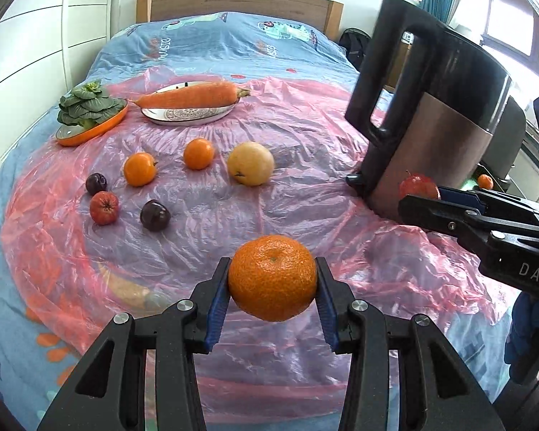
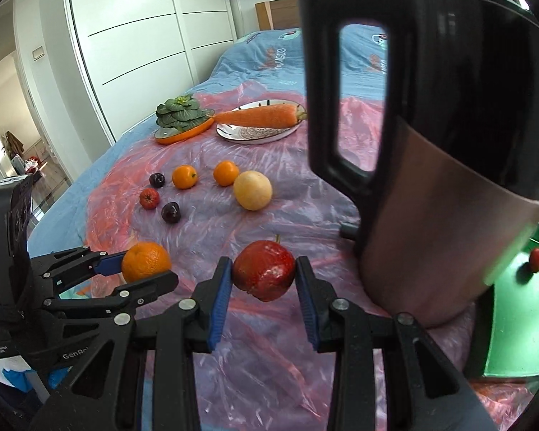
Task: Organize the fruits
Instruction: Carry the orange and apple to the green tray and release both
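My left gripper point(image 1: 272, 283) is shut on a large orange point(image 1: 272, 273), lifted above the pink plastic sheet point(image 1: 233, 215). In the right wrist view the same orange point(image 2: 145, 260) shows at the left in the left gripper point(image 2: 143, 269). My right gripper point(image 2: 264, 276) is shut on a dark red apple point(image 2: 264, 267), held in the air beside the kettle point(image 2: 431, 179). On the sheet farther off lie two small oranges point(image 1: 139, 168) point(image 1: 198, 153), a pale yellow fruit point(image 1: 250, 163), two dark plums point(image 1: 155, 215) point(image 1: 96, 183) and a small red fruit point(image 1: 104, 207).
A tall black and steel kettle point(image 1: 431, 125) stands on the bed at the right. A green bin point(image 2: 514, 323) behind it holds a small red fruit point(image 2: 537, 259). At the back sit a carrot point(image 1: 190, 95) on a plate point(image 1: 187, 115) and leafy greens point(image 1: 86, 104) on an orange dish.
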`<state>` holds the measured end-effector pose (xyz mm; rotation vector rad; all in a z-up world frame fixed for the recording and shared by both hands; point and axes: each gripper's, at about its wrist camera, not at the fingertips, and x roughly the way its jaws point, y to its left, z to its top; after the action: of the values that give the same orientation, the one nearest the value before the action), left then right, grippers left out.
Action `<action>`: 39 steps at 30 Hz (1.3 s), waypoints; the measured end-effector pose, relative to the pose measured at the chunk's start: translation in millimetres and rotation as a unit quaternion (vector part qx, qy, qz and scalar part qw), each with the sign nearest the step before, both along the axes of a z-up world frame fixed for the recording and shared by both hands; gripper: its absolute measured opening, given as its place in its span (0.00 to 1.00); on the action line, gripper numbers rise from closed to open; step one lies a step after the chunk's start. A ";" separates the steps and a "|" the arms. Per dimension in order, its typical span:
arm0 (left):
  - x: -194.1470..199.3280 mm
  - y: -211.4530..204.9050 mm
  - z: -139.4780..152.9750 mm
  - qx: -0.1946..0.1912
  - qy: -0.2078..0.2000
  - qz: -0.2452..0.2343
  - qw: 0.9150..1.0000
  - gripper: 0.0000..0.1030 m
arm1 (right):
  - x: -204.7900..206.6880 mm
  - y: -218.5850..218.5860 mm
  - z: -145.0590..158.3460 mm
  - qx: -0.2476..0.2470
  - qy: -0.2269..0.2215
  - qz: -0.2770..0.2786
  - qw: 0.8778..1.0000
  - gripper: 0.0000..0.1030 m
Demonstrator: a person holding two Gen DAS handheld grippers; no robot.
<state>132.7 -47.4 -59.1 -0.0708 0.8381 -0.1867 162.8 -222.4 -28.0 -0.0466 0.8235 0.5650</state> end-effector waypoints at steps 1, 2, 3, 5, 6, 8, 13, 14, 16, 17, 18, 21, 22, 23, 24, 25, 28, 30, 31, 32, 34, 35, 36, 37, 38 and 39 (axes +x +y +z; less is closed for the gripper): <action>-1.8 -6.9 3.0 0.000 0.000 -0.007 1.000 0.38 | -3.6 -9.4 1.4 -0.002 -0.001 -0.006 1.000 0.27; -3.6 -14.5 6.3 0.001 0.000 -0.014 1.000 0.38 | -7.0 -19.3 3.1 -0.003 -0.002 -0.013 1.000 0.27; -5.7 -22.7 9.9 0.003 -0.002 -0.022 1.000 0.38 | -9.1 -28.8 5.4 -0.004 -0.003 -0.020 1.000 0.27; -9.4 -40.8 17.5 0.004 -0.005 -0.039 0.999 0.38 | -13.3 -47.8 8.7 -0.007 -0.007 -0.036 0.999 0.27; -10.4 -49.6 20.6 0.004 -0.007 -0.047 0.999 0.38 | -14.9 -58.4 10.2 -0.008 -0.008 -0.045 0.999 0.27; -11.5 -68.3 25.8 0.004 -0.008 -0.066 0.998 0.38 | -18.2 -79.9 14.0 -0.011 -0.011 -0.062 0.998 0.27; -13.0 -118.2 37.1 0.003 -0.014 -0.113 0.994 0.38 | -21.0 -129.2 20.4 -0.016 -0.019 -0.105 0.994 0.27; -12.1 -128.8 38.9 0.003 -0.015 -0.123 0.992 0.38 | -20.4 -139.5 21.1 -0.017 -0.019 -0.115 0.993 0.27; -10.9 -150.7 42.1 0.002 -0.017 -0.143 0.990 0.38 | -20.1 -160.5 21.9 -0.021 -0.023 -0.133 0.991 0.27; -9.7 -160.7 43.0 0.001 -0.018 -0.152 0.988 0.38 | -19.7 -170.3 21.9 -0.022 -0.024 -0.142 0.989 0.27; -8.4 -170.8 44.0 0.000 -0.018 -0.161 0.987 0.38 | -18.4 -180.3 21.5 -0.023 -0.024 -0.150 0.988 0.27; -3.2 -202.3 46.6 0.000 -0.024 -0.187 0.982 0.38 | -14.7 -209.6 18.2 -0.025 -0.026 -0.176 0.984 0.27; -0.5 -212.7 47.7 -0.002 -0.027 -0.195 0.980 0.38 | -13.4 -219.1 16.8 -0.025 -0.026 -0.185 0.982 0.27; 1.3 -223.4 49.5 -0.002 -0.029 -0.202 0.979 0.38 | -11.8 -228.8 14.7 -0.026 -0.026 -0.194 0.980 0.27; 4.8 -233.4 50.4 -0.002 -0.032 -0.209 0.977 0.38 | -9.4 -236.7 12.7 -0.027 -0.025 -0.202 0.979 0.27; 8.6 -243.6 51.2 -0.001 -0.034 -0.216 0.976 0.38 | -7.5 -244.3 10.3 -0.028 -0.025 -0.209 0.977 0.27; 23.9 -270.1 50.5 -0.005 -0.032 -0.234 0.972 0.38 | 0.7 -266.2 3.7 -0.036 -0.028 -0.228 0.973 0.27; 36.9 -287.9 48.9 -0.002 -0.033 -0.240 0.970 0.38 | 9.7 -279.3 -0.7 -0.039 -0.028 -0.241 0.969 0.27; 45.1 -297.4 47.5 -0.002 -0.032 -0.243 0.970 0.38 | 14.1 -285.5 -3.2 -0.041 -0.028 -0.246 0.968 0.27; 52.8 -305.2 45.4 0.000 -0.030 -0.244 0.969 0.38 | 18.4 -291.1 -5.9 -0.044 -0.027 -0.251 0.966 0.27; 69.4 -321.2 39.1 0.009 -0.025 -0.242 0.970 0.38 | 28.2 -303.6 -11.8 -0.050 -0.025 -0.261 0.964 0.27; 76.8 -327.4 34.9 0.014 -0.022 -0.242 0.970 0.38 | 32.8 -308.7 -15.4 -0.053 -0.022 -0.265 0.963 0.27; 84.1 -332.8 29.7 0.018 -0.017 -0.240 0.970 0.38 | 36.8 -313.5 -19.1 -0.055 -0.020 -0.269 0.961 0.27; 92.1 -339.3 24.2 0.023 -0.010 -0.238 0.971 0.38 | 40.4 -318.5 -22.8 -0.058 -0.017 -0.273 0.960 0.27; 98.5 -343.1 18.5 0.025 -0.003 -0.236 0.972 0.38 | 43.7 -322.8 -26.8 -0.062 -0.014 -0.277 0.959 0.27; 105.0 -347.0 13.2 0.025 0.005 -0.233 0.972 0.38 | 46.0 -325.8 -30.6 -0.065 -0.011 -0.281 0.957 0.27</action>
<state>237.7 -394.5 -45.9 0.1762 0.8600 -0.6067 208.8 -548.2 -58.6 0.0598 0.8056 -0.0272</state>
